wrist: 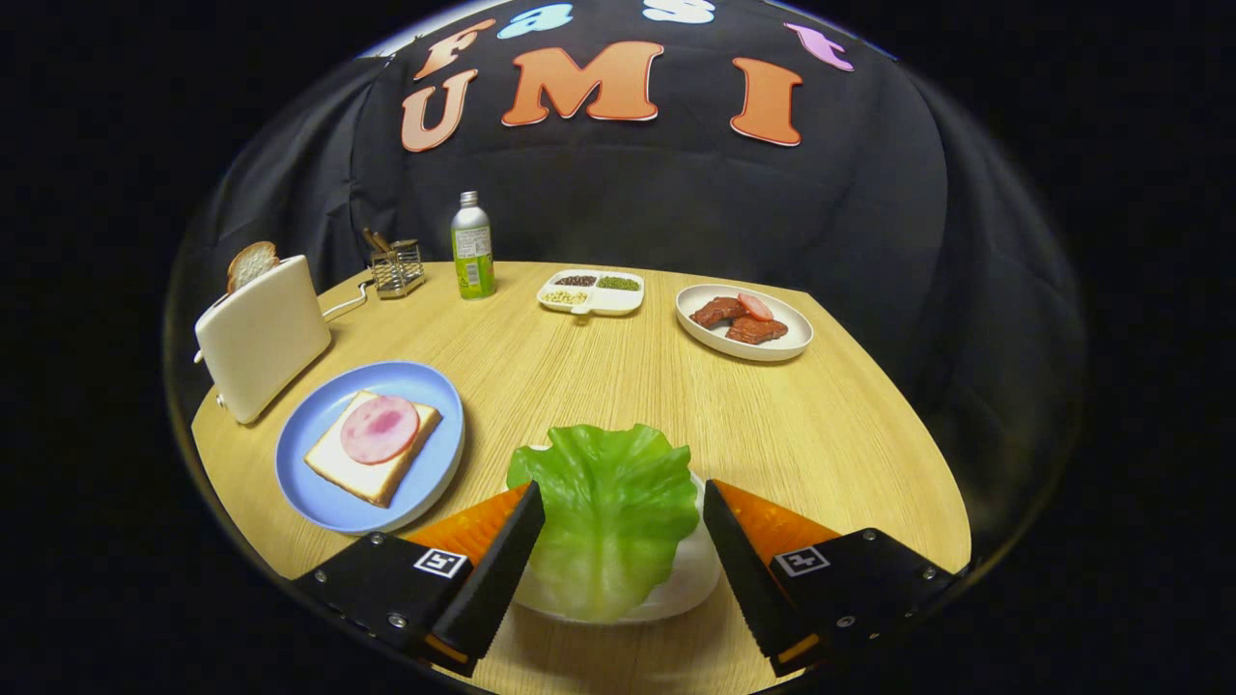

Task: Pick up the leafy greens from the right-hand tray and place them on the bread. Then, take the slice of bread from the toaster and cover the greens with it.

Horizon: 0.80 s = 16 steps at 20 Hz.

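A green lettuce leaf [608, 512] lies on a white tray [690, 579], right between my fingers. My gripper [623, 492] is open; the left finger's edge is at the leaf and the right finger stands a little off it. Beyond the left finger, a blue plate [299, 434] holds a slice of bread [338, 463] with a round of pink ham [379, 429] on top. Behind the plate stands a cream toaster [263, 333] with a slice of bread [251, 264] sticking up out of its slot.
At the back of the round wooden table [599, 376] are a wire rack [396, 267], a green bottle [472, 246] and a divided dish of beans [591, 291]. A white plate [797, 338] with meat pieces sits at the back right.
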Tool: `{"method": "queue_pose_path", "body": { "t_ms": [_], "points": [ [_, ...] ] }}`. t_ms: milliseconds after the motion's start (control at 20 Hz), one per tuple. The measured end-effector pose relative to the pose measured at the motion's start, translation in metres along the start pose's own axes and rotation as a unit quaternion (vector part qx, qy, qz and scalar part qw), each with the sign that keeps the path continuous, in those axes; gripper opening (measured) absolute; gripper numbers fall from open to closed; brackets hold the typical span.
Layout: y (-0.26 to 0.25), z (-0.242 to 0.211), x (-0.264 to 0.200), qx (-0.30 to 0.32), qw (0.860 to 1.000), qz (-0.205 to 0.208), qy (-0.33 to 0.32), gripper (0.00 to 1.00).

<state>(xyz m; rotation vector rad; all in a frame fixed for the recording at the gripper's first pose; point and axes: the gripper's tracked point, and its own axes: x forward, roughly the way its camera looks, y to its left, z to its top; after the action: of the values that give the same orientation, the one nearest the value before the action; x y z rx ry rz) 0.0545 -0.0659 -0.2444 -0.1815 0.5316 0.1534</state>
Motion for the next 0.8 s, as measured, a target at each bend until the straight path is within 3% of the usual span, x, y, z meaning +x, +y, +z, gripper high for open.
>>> {"method": "queue_pose_path", "body": {
  "t_ms": [500, 800],
  "points": [
    [0.007, -0.027, 0.009, -0.014, 0.999, 0.002, 0.037, 0.99],
    [0.013, -0.033, 0.012, -0.016, 0.998, 0.013, 0.053, 0.88]
  ]
}}
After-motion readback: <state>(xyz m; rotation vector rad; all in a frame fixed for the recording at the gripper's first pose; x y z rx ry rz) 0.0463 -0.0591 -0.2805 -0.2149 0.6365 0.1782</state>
